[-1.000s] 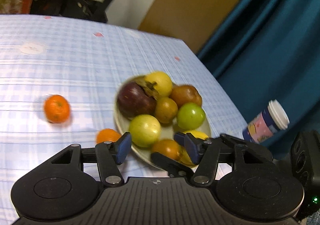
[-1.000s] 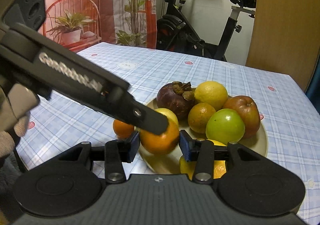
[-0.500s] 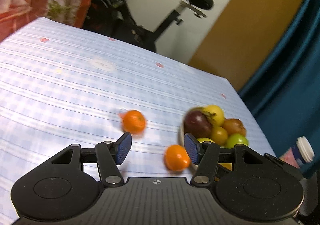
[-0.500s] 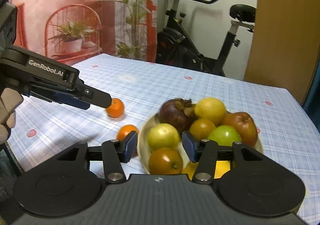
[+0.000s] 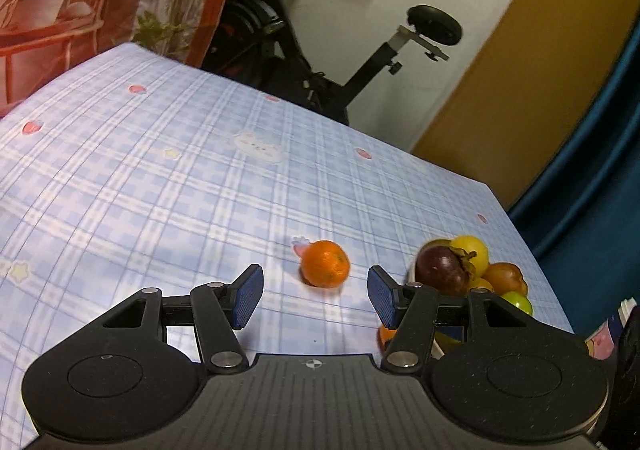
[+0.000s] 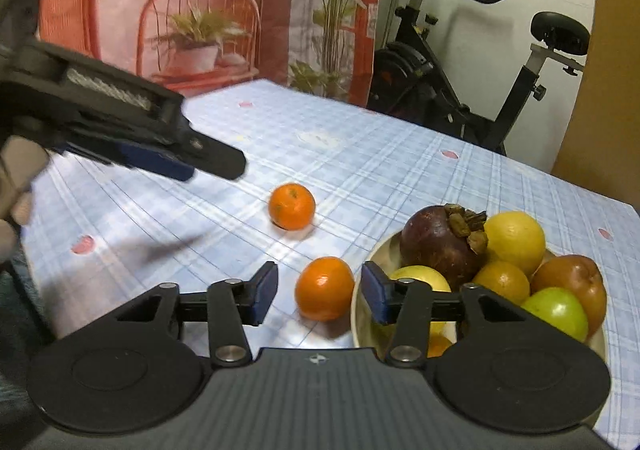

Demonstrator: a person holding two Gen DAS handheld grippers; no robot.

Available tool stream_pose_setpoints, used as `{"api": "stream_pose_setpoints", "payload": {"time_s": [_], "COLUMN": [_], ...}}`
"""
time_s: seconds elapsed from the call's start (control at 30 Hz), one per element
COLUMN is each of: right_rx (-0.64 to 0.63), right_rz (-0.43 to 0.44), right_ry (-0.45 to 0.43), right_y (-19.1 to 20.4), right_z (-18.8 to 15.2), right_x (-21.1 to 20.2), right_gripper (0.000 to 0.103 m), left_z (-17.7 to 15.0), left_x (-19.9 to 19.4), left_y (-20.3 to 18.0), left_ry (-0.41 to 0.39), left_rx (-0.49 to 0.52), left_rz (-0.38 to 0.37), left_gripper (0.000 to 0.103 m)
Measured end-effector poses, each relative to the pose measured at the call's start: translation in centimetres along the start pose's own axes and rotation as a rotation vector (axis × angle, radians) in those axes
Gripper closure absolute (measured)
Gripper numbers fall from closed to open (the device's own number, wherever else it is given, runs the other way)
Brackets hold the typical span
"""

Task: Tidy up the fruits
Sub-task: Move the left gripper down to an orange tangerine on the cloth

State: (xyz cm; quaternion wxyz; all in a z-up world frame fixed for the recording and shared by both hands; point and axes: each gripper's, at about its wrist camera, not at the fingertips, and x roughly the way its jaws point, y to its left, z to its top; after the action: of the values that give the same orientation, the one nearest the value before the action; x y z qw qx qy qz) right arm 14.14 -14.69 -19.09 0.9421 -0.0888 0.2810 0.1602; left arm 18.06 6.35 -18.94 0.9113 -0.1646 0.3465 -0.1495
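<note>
Only the right view shows both oranges whole: one (image 6: 324,288) just beside the bowl (image 6: 360,306), the second (image 6: 291,206) farther out on the table (image 6: 380,170); the left view nearly hides the nearer one. The left hand-held gripper (image 5: 316,300) gapes empty, and the right hand-held gripper (image 6: 319,292) is closing, pads clear of the orange between them. The bowl holds six fruits or more.

Two small oranges loose on the checked surface (image 6: 400,178): far orange (image 6: 292,206) sits well out from the bowl, near orange (image 6: 325,288) just beside the bowl's rim, contact unclear. Cream bowl (image 6: 360,314) is piled full: dark purple mangosteen (image 6: 438,246) with dried brown calyx on top, yellow lemon (image 6: 516,236) touching it, small orange fruit (image 6: 502,282), green apple (image 6: 556,312), reddish-brown apple (image 6: 576,282), pale yellow fruit (image 6: 420,276) at the front
</note>
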Motion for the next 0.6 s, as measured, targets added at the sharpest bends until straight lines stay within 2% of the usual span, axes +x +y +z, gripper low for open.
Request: {"api": "stream_pose_setpoints", "payload": {"time_s": [0.03, 0.17, 0.27, 0.3, 0.37, 0.47, 0.53, 0.6], "right_rx": [-0.009, -0.043, -0.046, -0.043, -0.051, -0.007, 0.021, 0.022], "right_rz": [-0.007, 0.081, 0.195, 0.207, 0.169, 0.111, 0.127, 0.164], "right_ry": [-0.003, -0.031, -0.070, -0.097, -0.116, -0.078, -0.044, -0.047], "right_y": [0.2, 1.2, 1.7, 1.8, 1.9, 0.9, 0.6, 0.8], "right_z": [0.1, 0.2, 0.2, 0.2, 0.2, 0.1, 0.1, 0.5], "right_x": [0.1, -0.3, -1.0, -1.4, -1.6, -0.8, 0.1, 0.6], "right_gripper": [0.057, 0.057, 0.061, 0.061, 0.060, 0.059, 0.059, 0.059], "left_z": [0.0, 0.1, 0.0, 0.0, -0.1, -0.3, -0.5, -0.7], "left_x": [0.0, 0.2, 0.3, 0.3, 0.4, 0.8, 1.3, 1.7], "left_y": [0.2, 0.7, 0.6, 0.6, 0.7, 0.8, 1.2, 1.4], "left_ry": [0.000, -0.002, -0.002, -0.001, 0.003, 0.022, 0.048, 0.074], "left_rx": [-0.009, -0.027, -0.024, -0.025, -0.028, -0.035, -0.059, -0.085], "left_rz": [0.000, 0.001, -0.002, -0.004, -0.006, -0.013, -0.032, -0.059], "left_gripper": [0.043, 0.043, 0.043, 0.043, 0.043, 0.043, 0.044, 0.046]}}
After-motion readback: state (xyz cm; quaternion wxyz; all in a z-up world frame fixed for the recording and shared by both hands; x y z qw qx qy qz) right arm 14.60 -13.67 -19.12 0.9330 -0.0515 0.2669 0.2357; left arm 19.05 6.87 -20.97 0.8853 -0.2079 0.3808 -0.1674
